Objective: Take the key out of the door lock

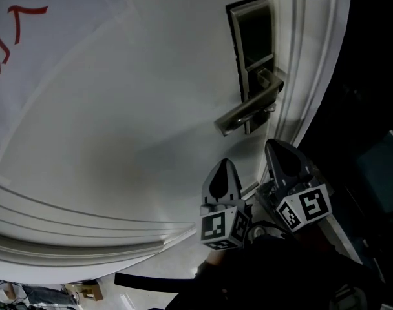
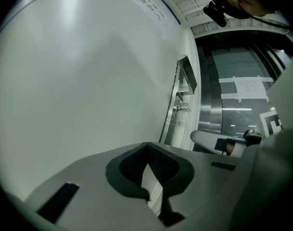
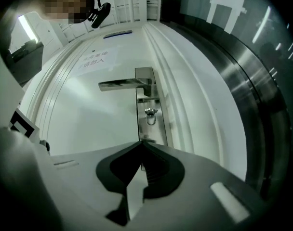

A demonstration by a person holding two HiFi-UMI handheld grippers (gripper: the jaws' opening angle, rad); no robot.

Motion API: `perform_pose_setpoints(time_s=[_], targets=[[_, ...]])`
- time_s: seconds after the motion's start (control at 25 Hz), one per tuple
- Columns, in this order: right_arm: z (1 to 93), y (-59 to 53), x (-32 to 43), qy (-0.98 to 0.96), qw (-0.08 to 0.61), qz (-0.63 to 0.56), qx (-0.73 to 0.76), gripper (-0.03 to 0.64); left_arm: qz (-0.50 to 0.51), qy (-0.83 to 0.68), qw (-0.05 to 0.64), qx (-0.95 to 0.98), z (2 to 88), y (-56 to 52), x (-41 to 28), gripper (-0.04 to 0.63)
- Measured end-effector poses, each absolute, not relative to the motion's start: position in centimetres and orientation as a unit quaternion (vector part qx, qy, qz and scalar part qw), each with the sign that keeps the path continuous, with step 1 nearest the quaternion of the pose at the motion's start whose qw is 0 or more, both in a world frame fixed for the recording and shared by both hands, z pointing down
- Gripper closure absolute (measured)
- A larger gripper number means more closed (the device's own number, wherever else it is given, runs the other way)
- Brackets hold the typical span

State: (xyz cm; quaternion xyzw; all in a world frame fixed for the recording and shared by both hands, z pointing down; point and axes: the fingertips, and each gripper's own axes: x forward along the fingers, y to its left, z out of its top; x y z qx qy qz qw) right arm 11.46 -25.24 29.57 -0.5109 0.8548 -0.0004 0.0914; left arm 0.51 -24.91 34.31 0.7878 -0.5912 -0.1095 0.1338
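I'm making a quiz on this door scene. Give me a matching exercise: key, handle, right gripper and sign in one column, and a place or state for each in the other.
Things:
1. key
2. handle
3. right gripper
4. sign

Places or states:
a. flat on the door, with red writing
b. jaws together, short of the lock
c. in the lock, under the handle
d. lever above the key

Pairs: 1-c, 2-d, 3-b, 4-a
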Motion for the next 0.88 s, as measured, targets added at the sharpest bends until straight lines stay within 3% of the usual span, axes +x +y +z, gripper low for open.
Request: perform_pose_setpoints(time_s=[0.4,0.88], targets=[[25.5,-25.1,11.8,0.838,0.05,0.125,-0.528,0.613,-0.117,-0.569,0.128,0.804,33.6,-25.4,-0.3,0.595],[23.8,-26.0,10.9,0.776,-0.135,0.33,-0.521,0.589,-0.128,-0.587,0.139,0.788,34.1,-24.1,-2.9,0.595]])
